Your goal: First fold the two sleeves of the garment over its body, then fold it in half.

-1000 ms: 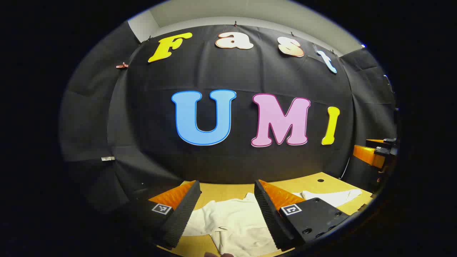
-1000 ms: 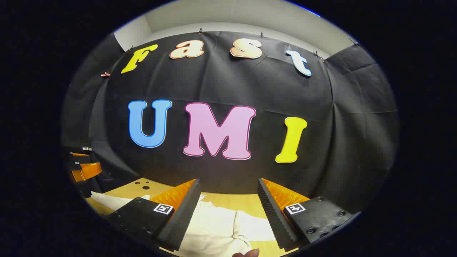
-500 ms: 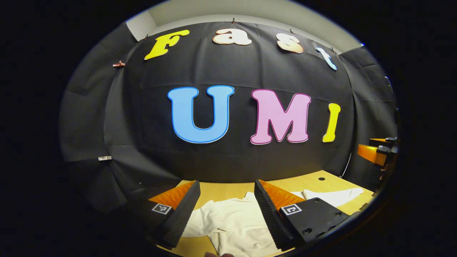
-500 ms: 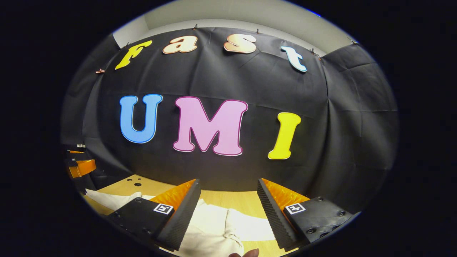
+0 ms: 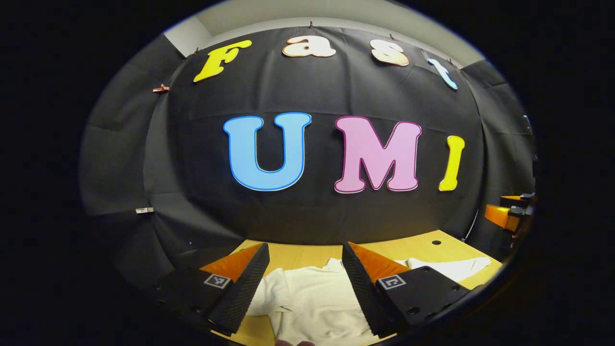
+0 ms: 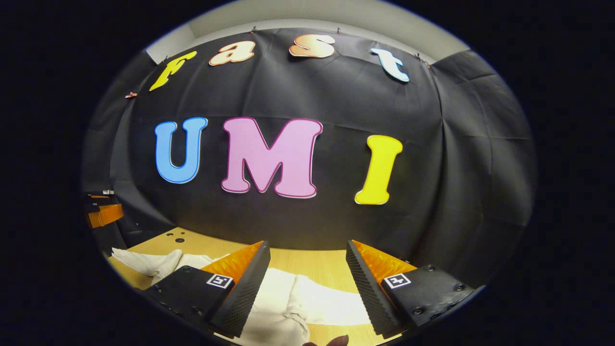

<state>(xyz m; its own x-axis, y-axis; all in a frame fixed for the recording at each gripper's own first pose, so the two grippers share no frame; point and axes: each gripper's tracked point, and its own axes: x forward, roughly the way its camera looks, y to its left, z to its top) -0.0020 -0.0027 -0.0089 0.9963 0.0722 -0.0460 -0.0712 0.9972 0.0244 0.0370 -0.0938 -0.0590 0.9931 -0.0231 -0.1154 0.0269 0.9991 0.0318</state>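
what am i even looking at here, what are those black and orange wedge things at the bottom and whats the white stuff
These are two round fisheye pictures, each from a camera riding on a hand-held two-finger gripper; a person holds one in each hand. The black ribbed wedges with orange backs are each gripper's own fingers.

In the left gripper view, the left gripper is open and holds nothing; the other gripper's orange finger peeks in at the far right edge.

In the right gripper view, the right gripper is also open and empty.

Below both lies a white cloth garment spread on a light wooden table, one sleeve stretched sideways, not yet folded. The table has small round holes.
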